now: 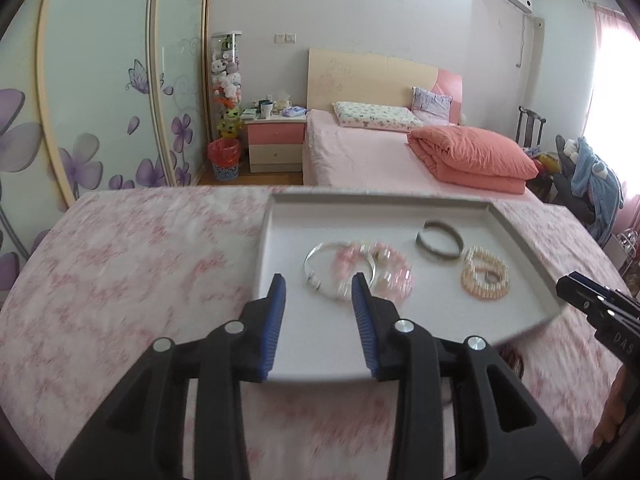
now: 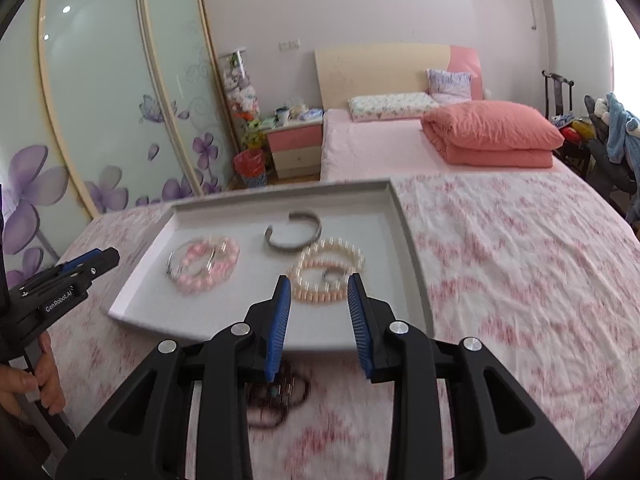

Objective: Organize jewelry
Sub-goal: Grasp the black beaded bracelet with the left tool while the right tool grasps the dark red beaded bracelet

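Surface: the pink-and-white floral cloth-covered tabletop (image 2: 500, 264) is carrying the whole job.
Tray: the shallow pale grey rectangular tray (image 1: 276, 216) is sitting flat on the cloth; its raised rim is likely keeping loose pieces together.
Left hand-held gripper (image 1: 319, 284): jaws are standing narrowly apart with nothing between them, hovering over the tray's near edge.
Right hand-held gripper (image 2: 318, 286): same narrow gap, empty, pointing at the tray's near right part.
Sorted pieces: the dull grey metal cuff bangle (image 2: 293, 232), the pink bead bracelet with a silver bangle (image 2: 204, 266) and the cream pearl-bead bracelet coil (image 2: 326, 270) are lying apart inside the tray, probably to avoid tangling.
Outstanding piece: a dark beaded bracelet (image 2: 276, 400), blurred, is lying on the cloth outside the tray, under the right jaws; judged next to go in.
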A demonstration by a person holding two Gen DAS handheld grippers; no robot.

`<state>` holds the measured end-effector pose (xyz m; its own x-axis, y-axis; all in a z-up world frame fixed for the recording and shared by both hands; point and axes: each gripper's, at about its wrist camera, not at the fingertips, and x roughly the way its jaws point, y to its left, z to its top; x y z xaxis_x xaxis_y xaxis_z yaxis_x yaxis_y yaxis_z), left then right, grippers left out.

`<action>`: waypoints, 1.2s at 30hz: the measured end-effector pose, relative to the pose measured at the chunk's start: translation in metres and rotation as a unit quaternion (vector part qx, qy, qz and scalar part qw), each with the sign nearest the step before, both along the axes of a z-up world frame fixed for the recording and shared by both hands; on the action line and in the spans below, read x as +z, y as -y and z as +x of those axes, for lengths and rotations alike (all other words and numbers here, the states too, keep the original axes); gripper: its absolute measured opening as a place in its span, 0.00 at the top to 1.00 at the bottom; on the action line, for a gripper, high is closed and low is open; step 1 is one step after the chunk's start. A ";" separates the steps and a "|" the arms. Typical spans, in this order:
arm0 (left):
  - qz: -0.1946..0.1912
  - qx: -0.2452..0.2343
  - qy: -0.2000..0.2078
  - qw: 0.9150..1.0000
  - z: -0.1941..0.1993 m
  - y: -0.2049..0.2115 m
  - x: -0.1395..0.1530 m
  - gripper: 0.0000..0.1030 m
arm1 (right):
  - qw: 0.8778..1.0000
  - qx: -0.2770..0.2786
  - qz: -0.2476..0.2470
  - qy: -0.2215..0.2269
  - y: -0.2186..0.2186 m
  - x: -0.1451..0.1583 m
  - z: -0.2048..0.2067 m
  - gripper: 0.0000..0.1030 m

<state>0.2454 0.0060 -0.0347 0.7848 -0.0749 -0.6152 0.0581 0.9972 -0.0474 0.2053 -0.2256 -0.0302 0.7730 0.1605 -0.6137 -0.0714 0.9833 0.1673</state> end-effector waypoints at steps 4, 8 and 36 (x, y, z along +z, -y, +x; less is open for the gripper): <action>0.006 0.000 -0.018 1.000 -0.024 -0.009 -0.010 0.65 | 0.999 0.013 -0.013 -0.027 -0.004 -0.014 -0.010 0.70; 0.008 0.000 -0.033 0.999 -0.040 -0.015 -0.020 0.63 | 0.998 0.027 -0.019 -0.054 -0.011 -0.028 -0.015 0.70; 0.035 0.022 -0.033 0.999 -0.054 -0.018 -0.035 0.48 | 0.989 0.076 -0.082 -0.094 -0.049 -0.049 -0.005 0.85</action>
<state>0.1917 0.0237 -0.0695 0.7433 0.0050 -0.6689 0.0122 0.9997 0.0210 0.2003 -0.1761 -0.0789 0.6167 0.1518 -0.7724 -0.2031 0.9787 0.0301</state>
